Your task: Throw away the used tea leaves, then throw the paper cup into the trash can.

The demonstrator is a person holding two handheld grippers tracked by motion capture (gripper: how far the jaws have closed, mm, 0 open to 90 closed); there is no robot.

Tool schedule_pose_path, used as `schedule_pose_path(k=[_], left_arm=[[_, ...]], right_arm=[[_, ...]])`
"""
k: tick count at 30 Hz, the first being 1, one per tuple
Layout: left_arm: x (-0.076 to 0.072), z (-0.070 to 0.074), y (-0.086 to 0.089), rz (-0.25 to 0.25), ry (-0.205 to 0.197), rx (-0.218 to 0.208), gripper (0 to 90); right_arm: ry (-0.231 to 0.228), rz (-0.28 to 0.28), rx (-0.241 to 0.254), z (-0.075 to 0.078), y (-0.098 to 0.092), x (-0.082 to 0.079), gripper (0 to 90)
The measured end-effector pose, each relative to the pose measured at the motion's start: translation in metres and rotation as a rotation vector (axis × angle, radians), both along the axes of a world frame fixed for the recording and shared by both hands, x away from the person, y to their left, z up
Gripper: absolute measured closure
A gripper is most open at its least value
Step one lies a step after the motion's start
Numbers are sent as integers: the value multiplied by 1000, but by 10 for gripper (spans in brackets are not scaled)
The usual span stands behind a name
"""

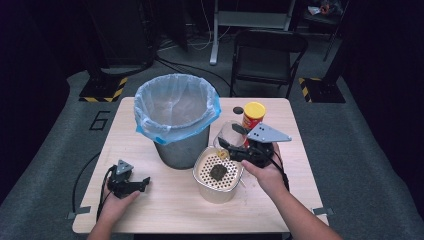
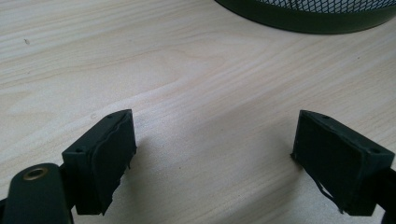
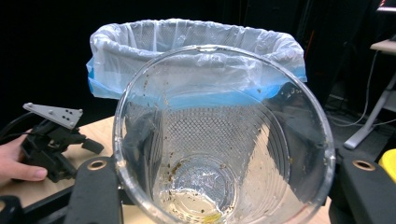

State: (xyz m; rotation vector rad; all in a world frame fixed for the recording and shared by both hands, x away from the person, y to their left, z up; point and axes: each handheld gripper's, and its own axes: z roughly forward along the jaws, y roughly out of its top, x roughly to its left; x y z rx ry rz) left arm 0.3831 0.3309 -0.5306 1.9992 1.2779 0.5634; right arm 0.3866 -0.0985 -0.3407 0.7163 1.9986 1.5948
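My right gripper [image 1: 228, 146] is shut on a clear plastic cup [image 1: 230, 133], holding it tilted over a white perforated strainer tub [image 1: 215, 196]. A dark wet clump [image 1: 218, 172] lies on the strainer. In the right gripper view the cup [image 3: 224, 135] sits between the jaws of my right gripper [image 3: 229, 189], and specks and a little yellowish residue cling inside it. My left gripper [image 1: 143, 182] rests on the table [image 1: 165, 210] at the front left, held by a hand. Its jaws stand wide open over bare wood, with my left gripper [image 2: 212, 158] holding nothing.
A metal mesh bin [image 1: 175, 107] lined with a blue-white bag stands at the table's middle back, just left of the cup. A red can with a yellow lid [image 1: 253, 116] and a small dark disc [image 1: 238, 110] sit behind the right gripper. A folding chair [image 1: 267, 55] stands beyond the table.
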Motion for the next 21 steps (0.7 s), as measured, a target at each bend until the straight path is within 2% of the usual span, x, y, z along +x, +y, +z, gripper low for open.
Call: schedule_pose_path(k=[4,12,17,21], left_arm=[[0,0,0,1,0,0,129],[0,0,0,1,1,0,129],[0,0,0,1,0,0,129],[0,0,0,1,1,-2,129]], right_arm=[[1,12,1,13,-1,-1,352],[17,23,11,47,-3,6,352],[37,25,-9,65,0,12,352],[29,24,-9,83,5,17,352]])
